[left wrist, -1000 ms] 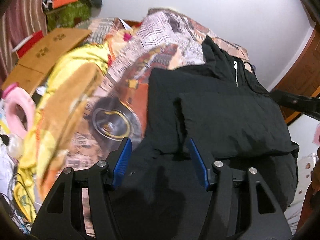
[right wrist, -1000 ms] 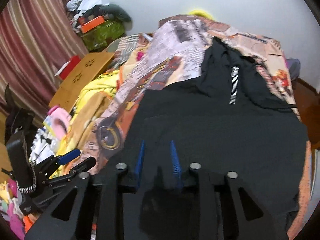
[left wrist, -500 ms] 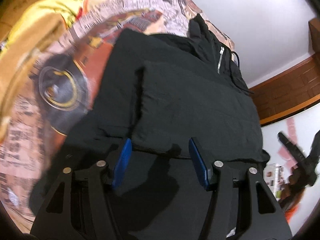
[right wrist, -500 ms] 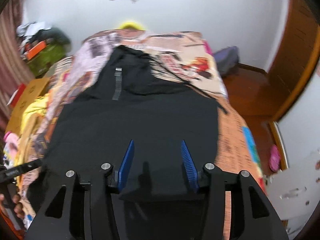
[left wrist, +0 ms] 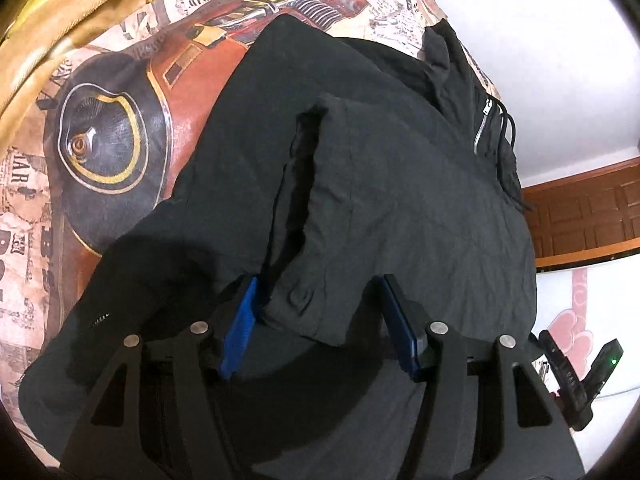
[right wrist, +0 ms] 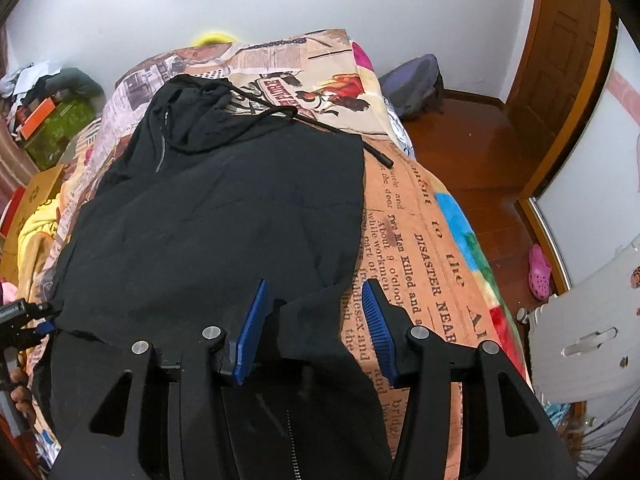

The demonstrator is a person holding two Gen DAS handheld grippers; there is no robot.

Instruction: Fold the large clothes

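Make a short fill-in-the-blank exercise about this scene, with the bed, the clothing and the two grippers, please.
1. The large garment spread on the bed is ____ in colour.
2. The fingers of the left gripper have pads of ____ colour.
3. On the wooden floor beside the bed lies a ____ clog.
4. The jaws of the right gripper are ____, pressing on nothing.

Missing words: black; blue; pink; open

Black zip hoodie flat on the patterned bedspread, one sleeve folded across its body.
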